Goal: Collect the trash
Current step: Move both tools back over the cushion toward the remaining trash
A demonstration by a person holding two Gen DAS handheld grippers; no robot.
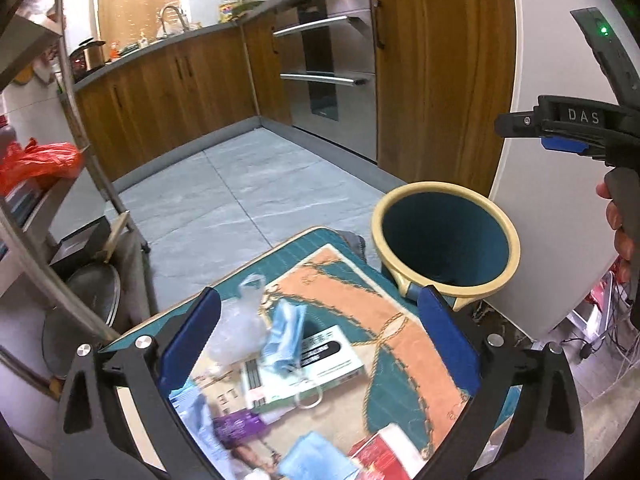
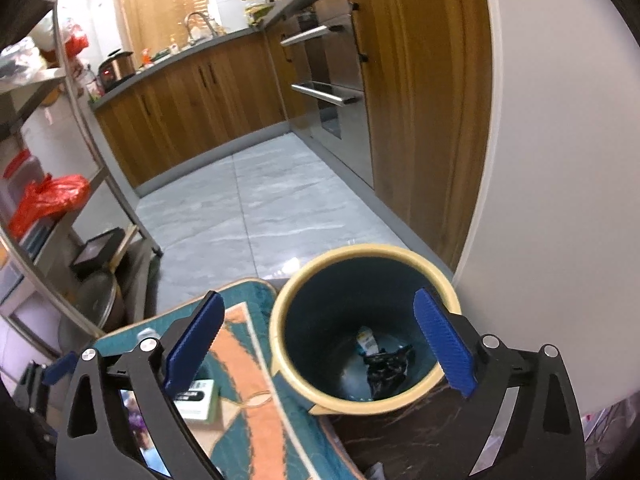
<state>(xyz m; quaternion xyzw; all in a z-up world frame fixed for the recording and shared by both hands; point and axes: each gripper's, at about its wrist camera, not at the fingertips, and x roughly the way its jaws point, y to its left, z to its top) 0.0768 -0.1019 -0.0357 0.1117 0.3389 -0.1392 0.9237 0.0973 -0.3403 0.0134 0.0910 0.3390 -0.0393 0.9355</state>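
Bin (image 2: 360,400) right of the mat (image 1: 384,320) — wrappers (image 2: 386,364) lie inside.

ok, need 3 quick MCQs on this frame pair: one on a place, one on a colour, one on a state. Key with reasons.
1. Where does the bin stand relative to the patterned mat?
A) On its centre
B) Just off its right edge
C) Behind the shelf

2. What colour is the bin's rim?
A) Cream
B) Red
C) Black

3. What is the state of the right gripper?
A) Shut on a mask
B) Shut, empty
C) Open, empty

Key: B, the bin sits beside the mat's right border; A, a cream band rings the teal inside; C, the jaws stand wide with nothing between them.
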